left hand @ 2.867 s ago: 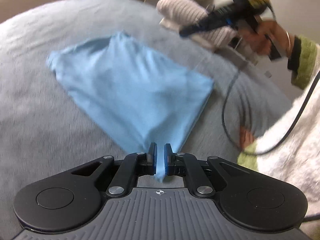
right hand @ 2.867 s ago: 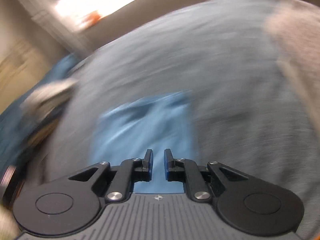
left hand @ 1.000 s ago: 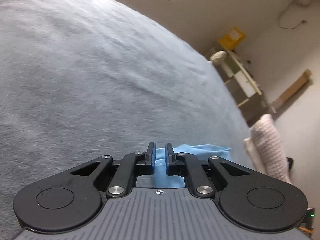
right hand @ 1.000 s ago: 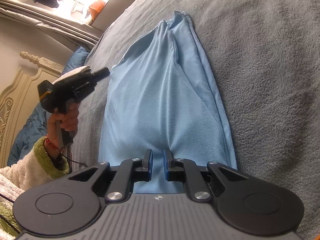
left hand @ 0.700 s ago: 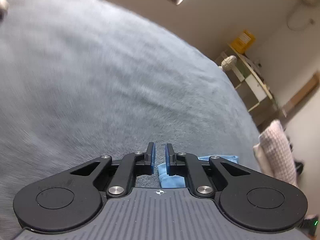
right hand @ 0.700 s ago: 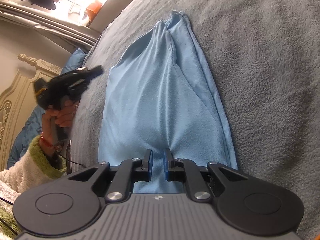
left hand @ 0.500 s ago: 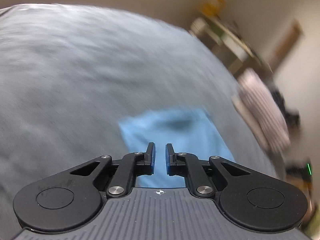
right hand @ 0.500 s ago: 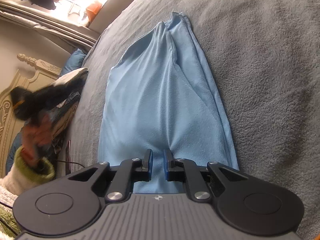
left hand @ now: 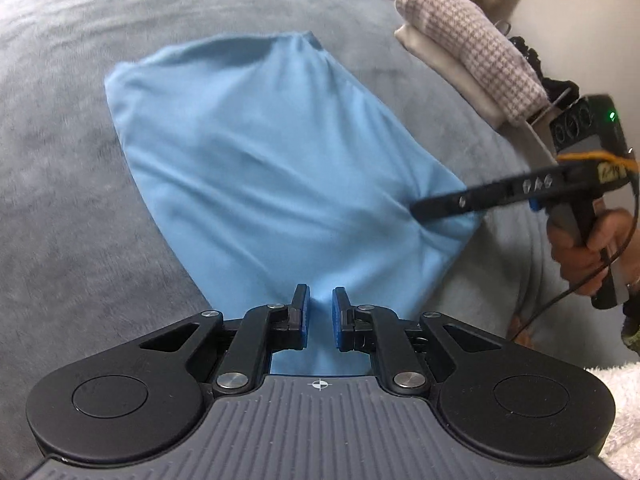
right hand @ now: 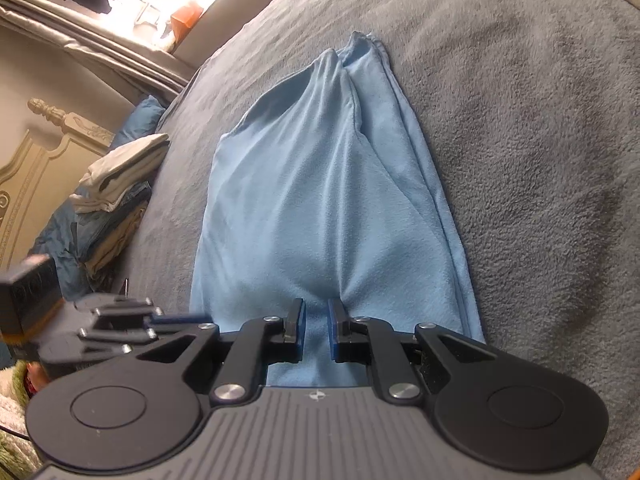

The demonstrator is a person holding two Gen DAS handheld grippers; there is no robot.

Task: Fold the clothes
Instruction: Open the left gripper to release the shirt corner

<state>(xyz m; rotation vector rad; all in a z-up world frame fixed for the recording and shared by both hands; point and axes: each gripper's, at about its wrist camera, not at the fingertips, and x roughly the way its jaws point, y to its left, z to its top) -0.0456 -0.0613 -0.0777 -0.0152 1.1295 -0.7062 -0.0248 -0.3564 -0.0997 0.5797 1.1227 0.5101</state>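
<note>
A light blue cloth (left hand: 272,168) lies stretched out on the grey blanket (left hand: 80,220). In the left wrist view my left gripper (left hand: 320,312) is at the cloth's near corner. Its jaws stand narrow, with a raised fold of the cloth pinched between the blue pads. My right gripper (left hand: 418,212) digs into the neighbouring corner, and creases spread out from its tip. In the right wrist view the right gripper (right hand: 316,324) is shut on a tented fold of the blue cloth (right hand: 312,208). The left gripper (right hand: 180,318) sits just to its left, at the cloth's near-left corner.
A folded pink knitted garment (left hand: 468,40) on a white one lies at the blanket's far right edge. A stack of folded clothes (right hand: 120,176) sits by the headboard (right hand: 36,160). A hand (left hand: 580,256) and a trailing cable (left hand: 560,296) are at the right.
My left gripper has swung from beside the cloth's left edge down to its near-left corner, and its view has turned from the far bed onto the cloth. The right gripper has kept still.
</note>
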